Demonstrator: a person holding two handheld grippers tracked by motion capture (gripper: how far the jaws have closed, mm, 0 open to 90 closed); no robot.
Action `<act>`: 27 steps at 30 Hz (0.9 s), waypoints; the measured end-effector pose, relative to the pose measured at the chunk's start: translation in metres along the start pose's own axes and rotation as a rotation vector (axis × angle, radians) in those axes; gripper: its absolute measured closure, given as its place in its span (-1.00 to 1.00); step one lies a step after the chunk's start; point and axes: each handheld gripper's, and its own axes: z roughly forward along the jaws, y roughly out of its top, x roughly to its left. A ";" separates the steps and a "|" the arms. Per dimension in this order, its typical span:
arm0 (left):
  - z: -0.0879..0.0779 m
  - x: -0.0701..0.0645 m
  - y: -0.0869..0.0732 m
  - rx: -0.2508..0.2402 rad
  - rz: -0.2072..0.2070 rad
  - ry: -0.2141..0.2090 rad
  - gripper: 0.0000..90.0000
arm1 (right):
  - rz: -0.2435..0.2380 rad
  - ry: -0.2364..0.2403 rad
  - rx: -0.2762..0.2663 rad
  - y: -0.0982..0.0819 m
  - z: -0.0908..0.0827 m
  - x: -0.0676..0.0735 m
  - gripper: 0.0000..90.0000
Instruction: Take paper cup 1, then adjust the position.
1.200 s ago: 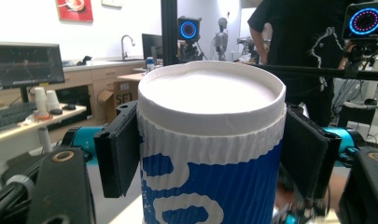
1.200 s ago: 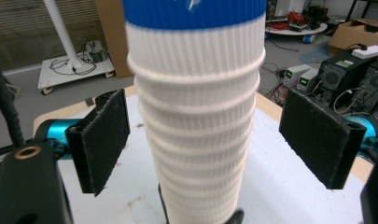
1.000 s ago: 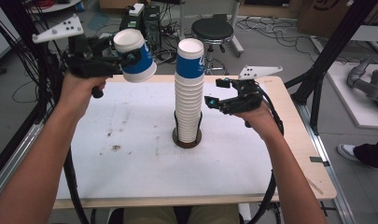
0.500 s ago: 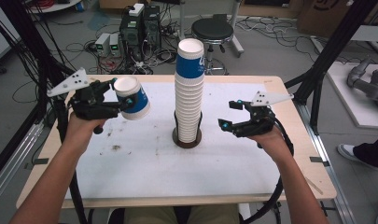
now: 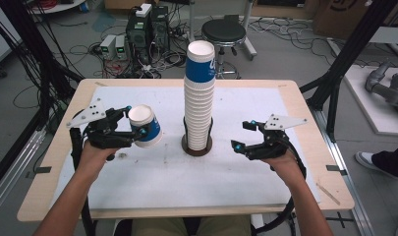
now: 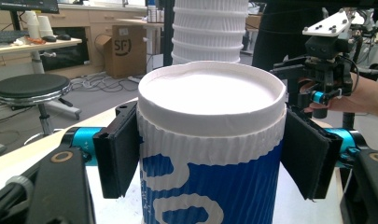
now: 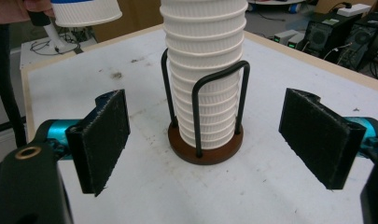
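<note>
The left gripper [image 5: 137, 131] held a single paper cup [image 5: 145, 126], blue with a white ribbed band under its rim, clamped between the two black pads [image 6: 119, 156] just below that band. In the left gripper view the pads pressed on opposite sides of the cup [image 6: 210, 154], which stood upright with its open mouth facing up toward the camera. Seen from the high view, the cup was tilted, its mouth turned up and back toward the hand, and it hung just clear of the white table top [image 5: 152, 191]. Ahead of this gripper, past the cup, rose the tall stack of cups [image 5: 199, 105], and beyond that the other hand's gripper. The right gripper [image 5: 244, 134] had its jaws spread wide with nothing between them; in the right gripper view its pads [image 7: 105, 137] framed the base of the stack [image 7: 204, 70] from well apart. The stack sat straight ahead of it in a black wire holder [image 7: 203, 140] on a round brown base. The held cup [image 7: 86, 11] showed up and to the left of these jaws.
</note>
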 end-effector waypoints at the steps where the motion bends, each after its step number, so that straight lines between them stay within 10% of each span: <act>1: 0.000 -0.001 -0.001 -0.002 -0.005 -0.002 -0.39 | -0.004 -0.001 0.003 0.000 0.000 0.001 -0.63; 27: 0.021 -0.036 -0.020 0.028 0.009 -0.061 -0.39 | 0.009 0.080 -0.060 -0.019 0.004 0.025 -0.63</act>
